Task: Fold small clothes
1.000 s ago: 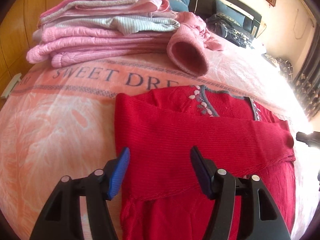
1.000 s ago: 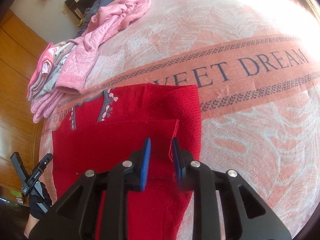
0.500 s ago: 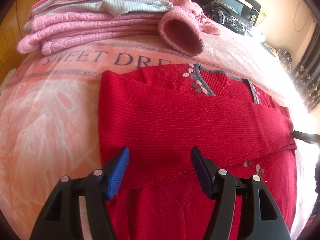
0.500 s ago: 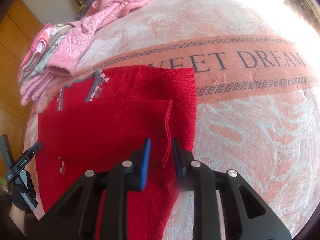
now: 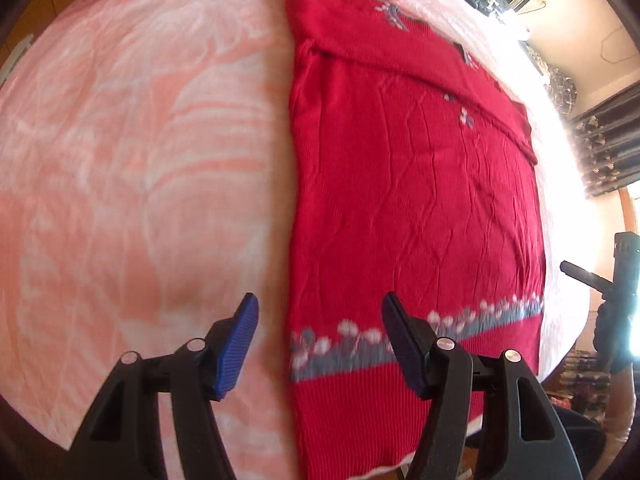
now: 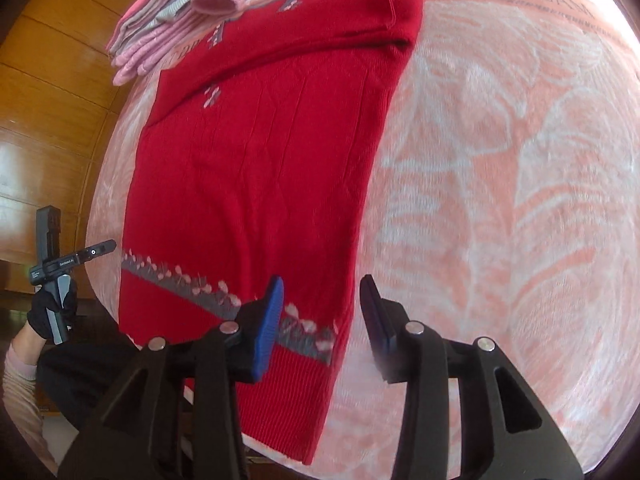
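Now red sweater hem visible, collar blurred; left gripper and right gripper both released, pulled back from sleeves.

A red knitted sweater is laid flat on the bed, sleeves folded across the far end, flower-trimmed hem nearest.

Sweater on bedspread; clothes stack behind.
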`<action>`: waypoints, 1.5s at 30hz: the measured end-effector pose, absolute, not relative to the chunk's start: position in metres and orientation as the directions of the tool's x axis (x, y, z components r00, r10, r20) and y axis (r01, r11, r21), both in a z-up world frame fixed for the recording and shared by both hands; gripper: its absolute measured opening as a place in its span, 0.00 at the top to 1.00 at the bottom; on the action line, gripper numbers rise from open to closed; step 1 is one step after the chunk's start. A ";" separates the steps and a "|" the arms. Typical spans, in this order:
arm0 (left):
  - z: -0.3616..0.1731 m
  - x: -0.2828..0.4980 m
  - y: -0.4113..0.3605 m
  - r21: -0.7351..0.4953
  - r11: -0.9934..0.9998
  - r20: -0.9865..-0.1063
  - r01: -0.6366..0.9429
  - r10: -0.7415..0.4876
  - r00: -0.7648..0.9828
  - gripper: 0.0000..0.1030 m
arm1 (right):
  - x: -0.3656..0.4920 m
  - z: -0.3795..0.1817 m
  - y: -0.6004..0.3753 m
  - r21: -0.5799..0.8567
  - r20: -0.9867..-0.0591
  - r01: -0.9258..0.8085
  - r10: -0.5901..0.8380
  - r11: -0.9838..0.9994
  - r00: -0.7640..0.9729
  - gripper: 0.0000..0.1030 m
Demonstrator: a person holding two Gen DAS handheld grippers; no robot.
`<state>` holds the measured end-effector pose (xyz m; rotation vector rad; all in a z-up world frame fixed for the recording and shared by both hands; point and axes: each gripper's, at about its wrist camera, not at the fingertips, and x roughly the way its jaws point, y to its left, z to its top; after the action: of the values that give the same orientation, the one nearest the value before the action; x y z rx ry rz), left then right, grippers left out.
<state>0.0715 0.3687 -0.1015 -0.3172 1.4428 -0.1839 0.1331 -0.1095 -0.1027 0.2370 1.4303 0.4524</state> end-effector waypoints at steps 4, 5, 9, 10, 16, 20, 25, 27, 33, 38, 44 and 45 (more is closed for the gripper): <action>-0.111 0.033 0.365 -0.375 0.921 -0.927 -0.106 -0.371 0.060 0.37 | 0.091 -0.105 -0.105 0.452 -0.887 -0.150 0.460 0.880 0.028 0.60; -0.115 0.025 0.364 -0.387 0.914 -0.922 -0.118 -0.384 0.048 0.37 | 0.083 -0.105 -0.103 0.442 -0.892 -0.162 0.451 0.882 0.021 0.60; -0.129 -0.001 0.359 -0.438 0.889 -0.898 -0.135 -0.438 0.029 0.37 | 0.060 -0.110 -0.100 0.422 -0.904 -0.163 0.427 0.892 -0.003 0.57; -0.129 -0.004 0.356 -0.440 0.888 -0.898 -0.132 -0.440 0.028 0.37 | 0.057 -0.112 -0.100 0.427 -0.902 -0.159 0.432 0.890 -0.009 0.57; -0.128 -0.010 0.354 -0.489 0.861 -0.872 -0.140 -0.488 0.045 0.39 | 0.047 -0.129 -0.098 0.390 -0.920 -0.166 0.390 0.906 -0.033 0.57; -0.136 -0.016 0.351 -0.567 0.805 -0.819 -0.174 -0.573 0.017 0.65 | 0.047 -0.144 -0.108 0.414 -0.910 -0.131 0.411 0.901 -0.051 0.58; -0.138 -0.015 0.338 -0.550 0.824 -0.832 -0.139 -0.554 0.008 0.67 | 0.049 -0.149 -0.110 0.463 -0.887 -0.112 0.458 0.879 -0.064 0.57; -0.139 -0.013 0.338 -0.551 0.822 -0.831 -0.144 -0.556 0.009 0.67 | 0.048 -0.150 -0.108 0.458 -0.889 -0.125 0.453 0.880 -0.068 0.57; -0.141 -0.013 0.344 -0.548 0.821 -0.834 -0.159 -0.552 0.021 0.80 | 0.043 -0.153 -0.103 0.519 -0.854 -0.115 0.509 0.847 -0.105 0.91; -0.137 -0.011 0.352 -0.581 0.795 -0.811 -0.174 -0.583 0.046 0.92 | 0.041 -0.144 -0.100 0.525 -0.851 -0.133 0.516 0.840 -0.101 0.97; -0.101 0.003 0.356 -0.658 0.744 -0.752 -0.118 -0.639 0.162 0.92 | 0.054 -0.110 -0.109 0.593 -0.803 -0.117 0.596 0.797 -0.012 0.97; -0.096 0.007 0.357 -0.666 0.737 -0.744 -0.117 -0.644 0.179 0.92 | 0.057 -0.104 -0.111 0.604 -0.793 -0.111 0.609 0.789 0.007 0.97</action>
<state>0.0067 0.3572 -0.0957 -0.6912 1.3631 -0.4179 0.0573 -0.1106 -0.1045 0.4268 1.4657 0.5899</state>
